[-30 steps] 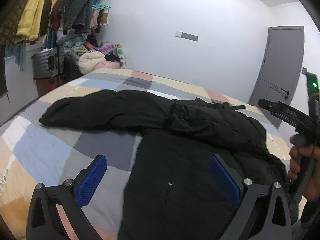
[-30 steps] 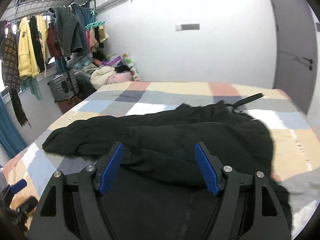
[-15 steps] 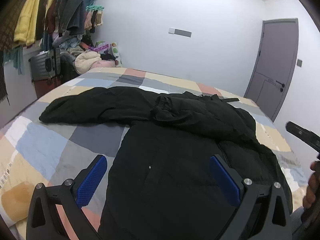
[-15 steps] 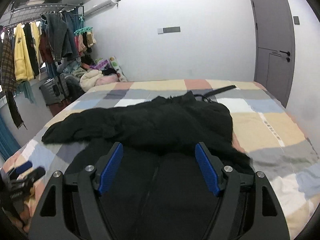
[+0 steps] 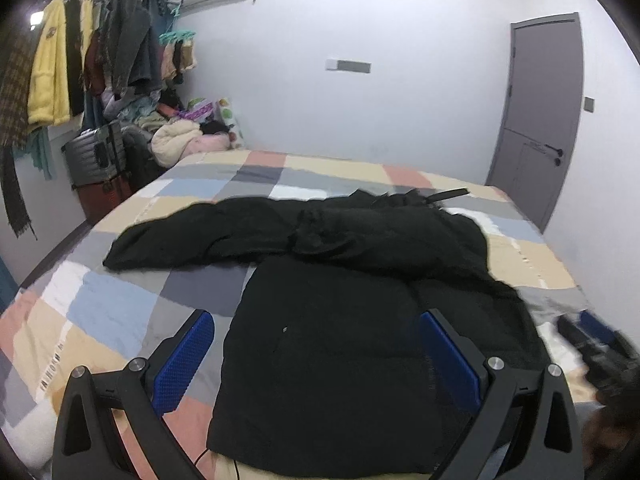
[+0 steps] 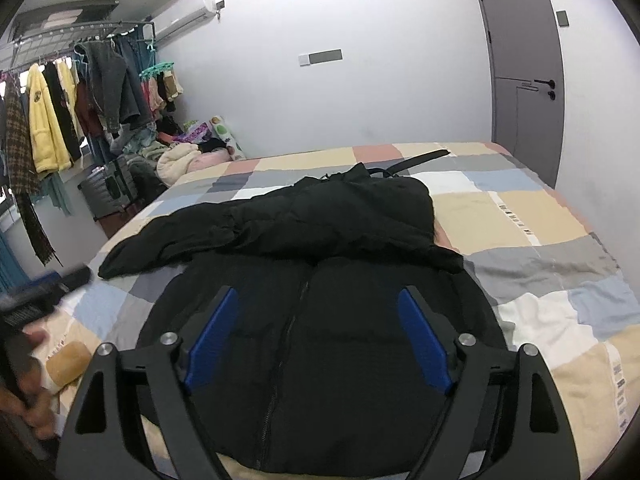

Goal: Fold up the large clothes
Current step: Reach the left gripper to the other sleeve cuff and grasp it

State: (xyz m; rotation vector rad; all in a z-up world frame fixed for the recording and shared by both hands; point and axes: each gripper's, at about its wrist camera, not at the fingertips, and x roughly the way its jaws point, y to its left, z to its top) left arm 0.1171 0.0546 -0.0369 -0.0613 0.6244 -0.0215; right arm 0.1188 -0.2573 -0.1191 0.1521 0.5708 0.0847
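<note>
Both tools have drawn back toward the near edge of the bed since a second ago, widening the view: left tool (image 5: 316,356) and right tool (image 6: 320,336), blue pads apart, holding nothing. The black padded zip-front jacket (image 6: 304,320) lies flat at the near edge of the patchwork-quilted bed (image 6: 552,280), sleeves folded across its upper part; judged a pause before the next fold. Beyond the far left corner: a crowded clothes rail (image 5: 80,60); right, a grey door (image 5: 540,112)
</note>
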